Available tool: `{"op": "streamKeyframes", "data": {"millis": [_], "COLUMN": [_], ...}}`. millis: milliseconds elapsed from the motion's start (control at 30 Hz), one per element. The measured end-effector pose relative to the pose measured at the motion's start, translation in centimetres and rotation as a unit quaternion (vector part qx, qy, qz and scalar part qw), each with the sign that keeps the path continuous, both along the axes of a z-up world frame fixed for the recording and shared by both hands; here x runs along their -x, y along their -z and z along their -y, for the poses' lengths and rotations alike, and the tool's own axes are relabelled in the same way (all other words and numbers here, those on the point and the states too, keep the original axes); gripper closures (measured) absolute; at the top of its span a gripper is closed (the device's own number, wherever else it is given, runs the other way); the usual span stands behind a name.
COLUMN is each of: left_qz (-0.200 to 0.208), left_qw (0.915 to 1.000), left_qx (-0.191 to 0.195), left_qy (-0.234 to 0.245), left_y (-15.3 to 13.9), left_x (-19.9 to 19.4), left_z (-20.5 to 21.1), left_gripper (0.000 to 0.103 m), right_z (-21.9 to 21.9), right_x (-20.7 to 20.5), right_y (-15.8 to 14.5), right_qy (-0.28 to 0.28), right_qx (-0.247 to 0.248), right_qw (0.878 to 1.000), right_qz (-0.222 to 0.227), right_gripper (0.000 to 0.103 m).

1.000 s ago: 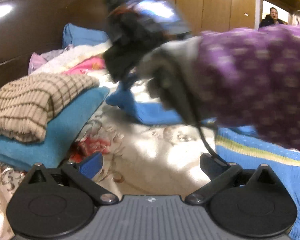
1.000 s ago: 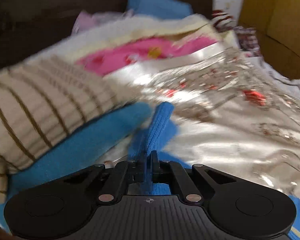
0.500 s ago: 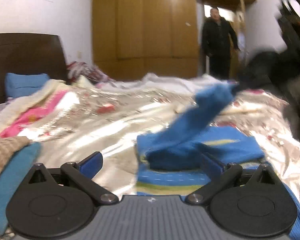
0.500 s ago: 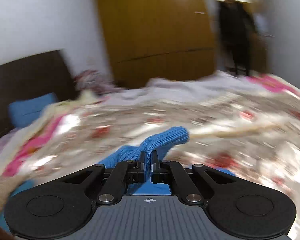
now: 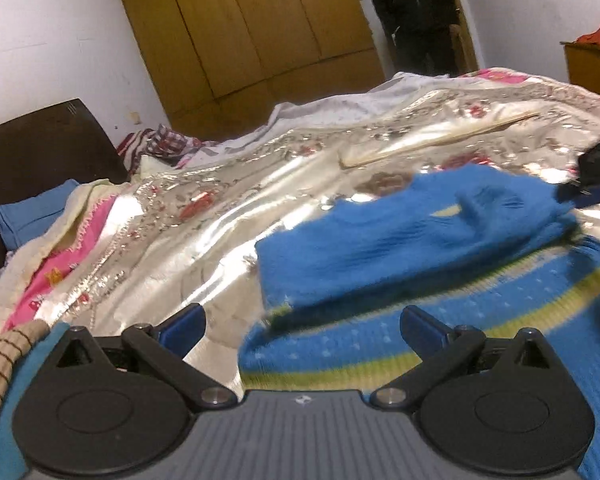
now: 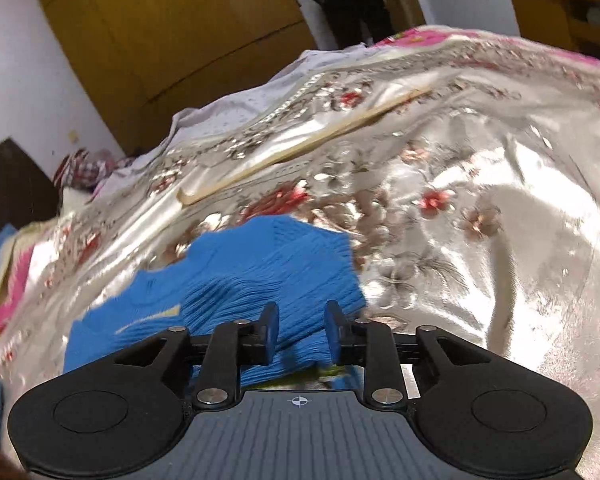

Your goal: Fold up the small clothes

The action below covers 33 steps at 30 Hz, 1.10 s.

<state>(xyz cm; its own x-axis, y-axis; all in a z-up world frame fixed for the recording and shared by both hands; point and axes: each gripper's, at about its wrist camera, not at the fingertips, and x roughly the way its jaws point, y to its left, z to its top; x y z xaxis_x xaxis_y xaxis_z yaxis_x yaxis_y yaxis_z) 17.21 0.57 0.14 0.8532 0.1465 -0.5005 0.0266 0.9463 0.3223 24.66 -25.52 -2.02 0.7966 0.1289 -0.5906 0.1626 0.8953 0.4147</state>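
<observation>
No readable writing is showing anywhere. A blue ribbed-knit sweater [image 5: 400, 248] with a yellow-green stripe is lying at lower right of the left view on a shiny floral satin bedspread [image 6: 480, 208]. The left gripper [image 5: 302, 322] is hovering with fingers spread wide (holding nothing). The right gripper [image 6: 298, 338] is sitting over the knit, fingers parted.

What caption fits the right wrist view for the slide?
Right gripper open over the folded sleeve of a blue sweater on a floral satin bedspread.
</observation>
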Motion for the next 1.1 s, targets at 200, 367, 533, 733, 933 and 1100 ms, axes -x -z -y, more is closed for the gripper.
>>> {"op": "streamKeyframes", "data": {"millis": [200,367,533,733,933,1100], "left_qz": [-0.002,-0.021,-0.036,-0.021,0.031,-0.015], "left_qw": [0.9991,0.9938,0.9917,0.9906,0.9933,0.9940], "left_qx": [-0.030,-0.050,-0.027,-0.020,0.013,-0.009], "left_qy": [-0.029,-0.097,-0.120,-0.134,-0.110,-0.108], "left_y": [1.4,3.0,3.3,2.1,-0.3,2.3], "left_x": [-3.7,-6.3,-6.1,-4.7,-4.7,-8.5], "left_z": [-0.5,-2.4,-4.6,-5.9,-4.5,-3.4], "left_gripper": [0.000,0.000,0.000,0.000,0.000,0.000], "right_z": [0.2,-0.1,0.2,-2.1,-7.1,-7.2], "right_x": [-0.3,-0.8,-0.1,0.9,-0.9,-4.9], "right_y": [0.4,0.3,0.6,-2.2,-2.2,1.0], "right_qy": [-0.021,0.002,0.003,-0.032,-0.161,-0.108], "right_qx": [-0.005,0.055,0.084,0.140,0.154,0.204], "right_qw": [1.000,0.998,0.996,0.989,0.973,0.973], "right_qz": [0.011,-0.006,-0.017,0.046,0.068,-0.014], "right_gripper": [0.085,0.100,0.098,0.090,0.090,0.092]}}
